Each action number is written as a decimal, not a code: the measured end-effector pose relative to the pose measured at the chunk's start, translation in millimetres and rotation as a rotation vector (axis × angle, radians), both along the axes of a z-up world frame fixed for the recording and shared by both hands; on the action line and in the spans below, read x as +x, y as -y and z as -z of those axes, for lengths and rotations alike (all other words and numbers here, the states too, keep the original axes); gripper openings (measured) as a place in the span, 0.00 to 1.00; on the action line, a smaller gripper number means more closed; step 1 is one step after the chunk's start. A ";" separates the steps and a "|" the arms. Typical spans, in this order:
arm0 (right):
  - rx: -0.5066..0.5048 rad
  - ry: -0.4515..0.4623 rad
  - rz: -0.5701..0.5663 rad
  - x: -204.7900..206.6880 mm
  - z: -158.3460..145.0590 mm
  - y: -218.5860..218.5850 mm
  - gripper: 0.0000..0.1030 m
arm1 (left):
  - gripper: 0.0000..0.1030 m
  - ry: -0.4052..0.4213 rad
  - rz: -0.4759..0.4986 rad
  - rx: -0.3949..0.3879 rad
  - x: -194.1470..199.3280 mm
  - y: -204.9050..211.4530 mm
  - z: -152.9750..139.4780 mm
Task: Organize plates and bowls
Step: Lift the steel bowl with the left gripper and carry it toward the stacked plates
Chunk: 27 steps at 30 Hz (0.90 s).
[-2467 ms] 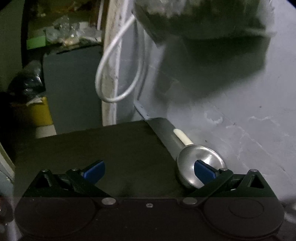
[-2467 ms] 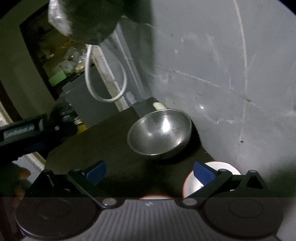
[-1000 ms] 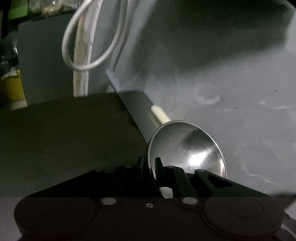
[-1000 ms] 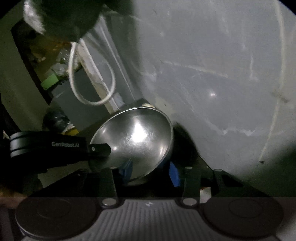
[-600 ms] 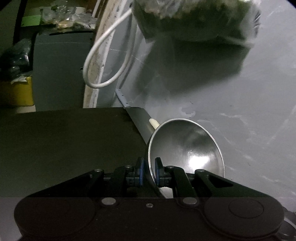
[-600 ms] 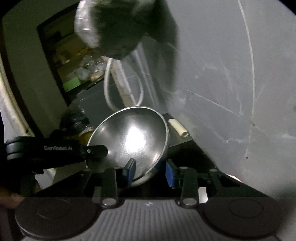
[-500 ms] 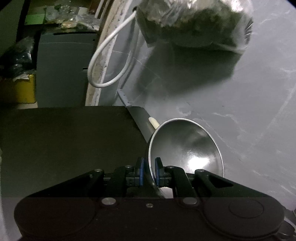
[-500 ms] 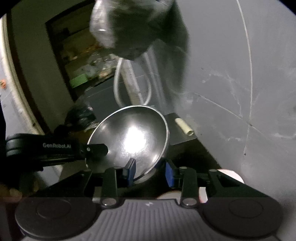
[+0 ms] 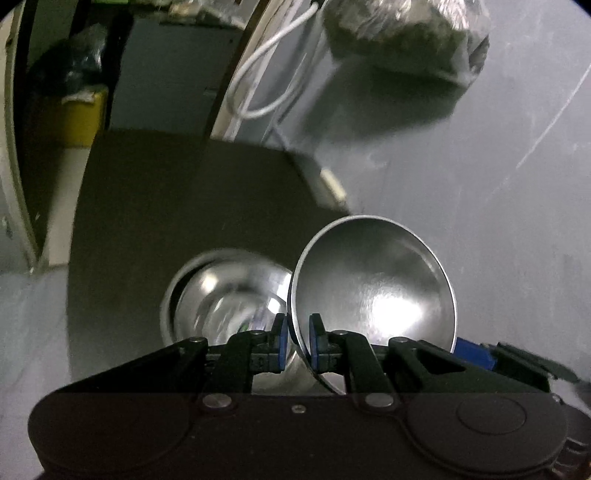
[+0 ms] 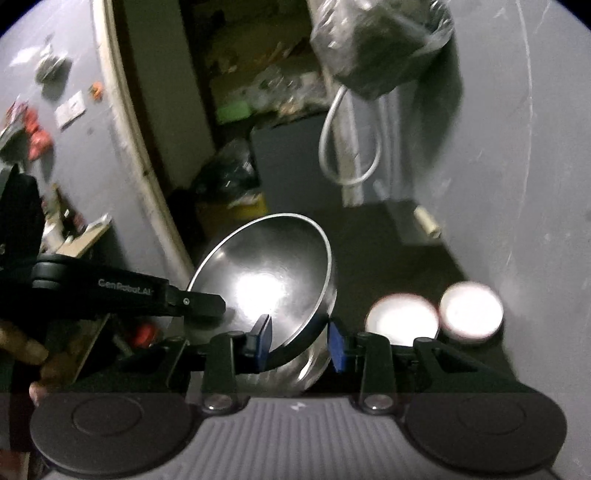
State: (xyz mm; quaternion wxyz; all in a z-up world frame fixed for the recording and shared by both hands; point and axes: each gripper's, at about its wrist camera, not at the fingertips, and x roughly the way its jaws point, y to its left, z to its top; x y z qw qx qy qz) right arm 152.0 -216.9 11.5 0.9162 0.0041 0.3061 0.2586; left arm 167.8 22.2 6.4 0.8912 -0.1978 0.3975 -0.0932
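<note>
My left gripper (image 9: 296, 345) is shut on the rim of a shiny steel bowl (image 9: 373, 295) and holds it tilted above the dark table (image 9: 155, 206). A second steel bowl (image 9: 221, 295) stands on the table just left of and below it. In the right wrist view the held bowl (image 10: 269, 273) sits between the fingers of my right gripper (image 10: 299, 343); the jaws stand partly apart around its rim, and the left gripper's arm (image 10: 125, 288) reaches in from the left. Two small white bowls (image 10: 402, 321) (image 10: 472, 310) stand on the table at the right.
A grey wall (image 9: 498, 177) runs along the table's right side. A plastic bag (image 9: 402, 33) and a white cable loop (image 9: 266, 81) hang on it. A pale small cylinder (image 10: 426, 221) lies at the table's far corner. A doorway with clutter opens behind.
The bowl, held in my left gripper, has been carried back and left toward a second steel bowl that has come into view. The white bowls now show at the right.
</note>
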 end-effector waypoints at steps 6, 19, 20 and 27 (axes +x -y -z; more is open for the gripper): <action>-0.049 -0.142 -0.089 -29.5 23.3 -9.9 0.36 | 0.13 -0.120 0.034 0.015 -39.6 -11.9 26.0; -0.113 -0.383 -0.232 -63.3 62.0 -21.6 0.36 | 0.12 -0.320 0.086 0.041 -76.3 -30.2 54.1; -0.111 -0.398 -0.234 -63.7 64.1 -21.8 0.36 | 0.12 -0.334 0.085 0.041 -77.4 -30.9 56.5; -0.123 -0.462 -0.261 -63.2 75.2 -25.6 0.36 | 0.12 -0.420 0.082 0.058 -75.5 -28.9 68.9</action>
